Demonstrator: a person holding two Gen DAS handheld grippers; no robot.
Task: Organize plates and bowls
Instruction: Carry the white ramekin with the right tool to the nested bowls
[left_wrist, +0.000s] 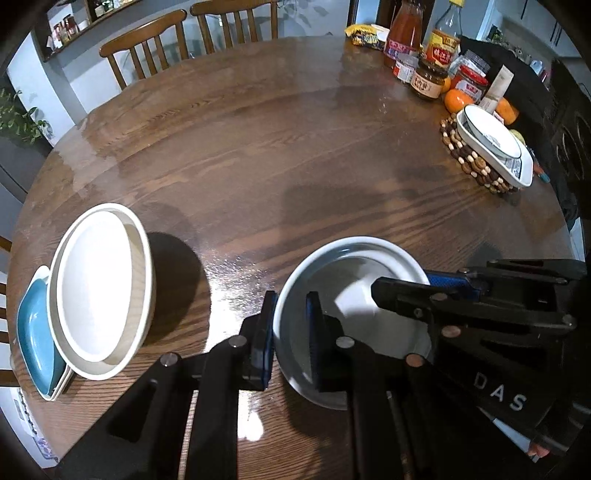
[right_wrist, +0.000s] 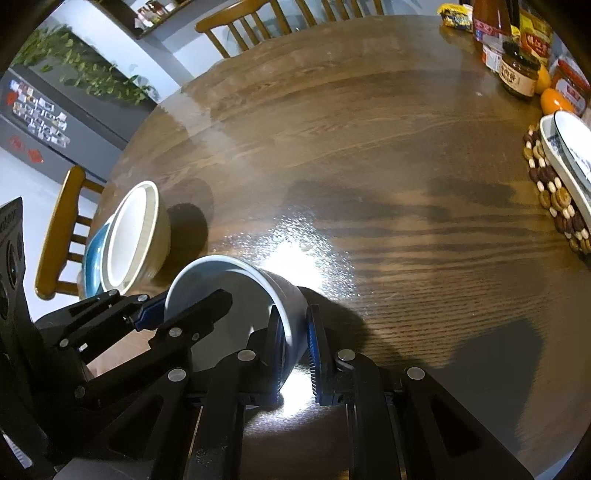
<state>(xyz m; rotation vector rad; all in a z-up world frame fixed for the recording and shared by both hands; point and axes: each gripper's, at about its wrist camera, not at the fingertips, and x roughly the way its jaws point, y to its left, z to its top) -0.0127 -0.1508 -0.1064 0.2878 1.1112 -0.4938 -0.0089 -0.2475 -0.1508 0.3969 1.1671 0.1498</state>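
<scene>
A grey-blue bowl (left_wrist: 351, 291) with a pale inside is held over the round wooden table (left_wrist: 258, 147). My left gripper (left_wrist: 290, 332) is shut on its left rim, one finger inside and one outside. My right gripper (right_wrist: 295, 350) is shut on the bowl's (right_wrist: 236, 291) right rim the same way; it shows in the left wrist view (left_wrist: 424, 284) too. At the table's left edge a white plate lies in a cream bowl (left_wrist: 103, 288), which rests on a teal dish (left_wrist: 37, 339) and a white plate. The stack also shows in the right wrist view (right_wrist: 133, 236).
A white blue-rimmed dish (left_wrist: 495, 144) sits on a beaded trivet (left_wrist: 469, 158) at the right. Jars, sauce bottles and oranges (left_wrist: 436, 62) crowd the far right. Wooden chairs (left_wrist: 147, 40) stand around the table.
</scene>
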